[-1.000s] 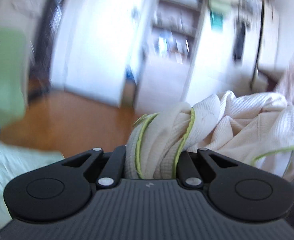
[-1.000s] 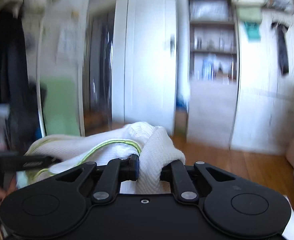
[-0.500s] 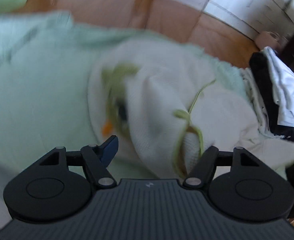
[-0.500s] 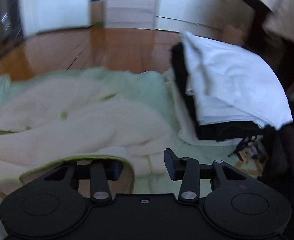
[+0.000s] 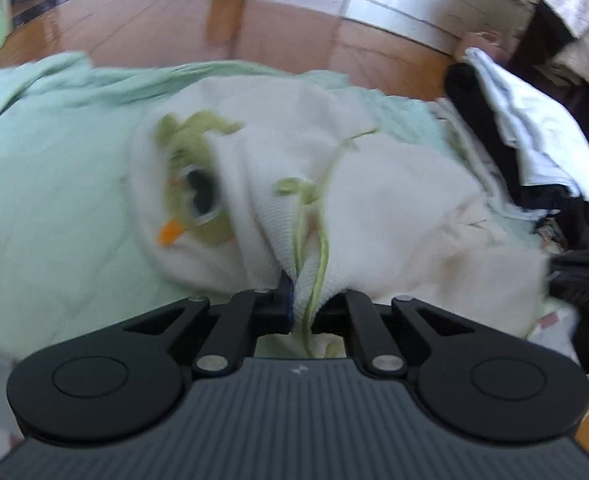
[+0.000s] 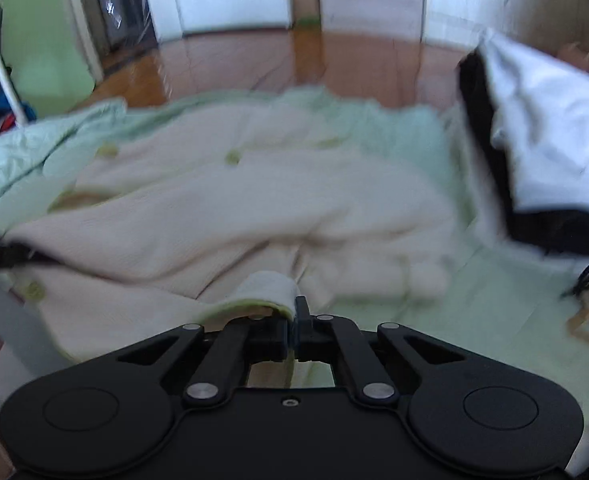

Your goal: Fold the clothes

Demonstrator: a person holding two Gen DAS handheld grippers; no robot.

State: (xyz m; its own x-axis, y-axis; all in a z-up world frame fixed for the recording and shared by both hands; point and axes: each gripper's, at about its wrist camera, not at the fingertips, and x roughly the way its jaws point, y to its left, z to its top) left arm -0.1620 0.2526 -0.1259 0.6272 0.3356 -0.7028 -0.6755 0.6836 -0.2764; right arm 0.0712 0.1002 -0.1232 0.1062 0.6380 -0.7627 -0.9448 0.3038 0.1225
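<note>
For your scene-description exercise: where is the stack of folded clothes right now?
The stack of folded clothes sits at the right edge of both wrist views, on the pale green sheet, just right of the crumpled cream garment.

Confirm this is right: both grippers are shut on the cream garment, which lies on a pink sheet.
Wrong on one point: the sheet is pale green, as the right wrist view shows. The left gripper and right gripper are shut on the cream garment.

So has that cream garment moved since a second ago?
Yes. The cream garment has come down from in front of the cupboards onto the green sheet.
</note>
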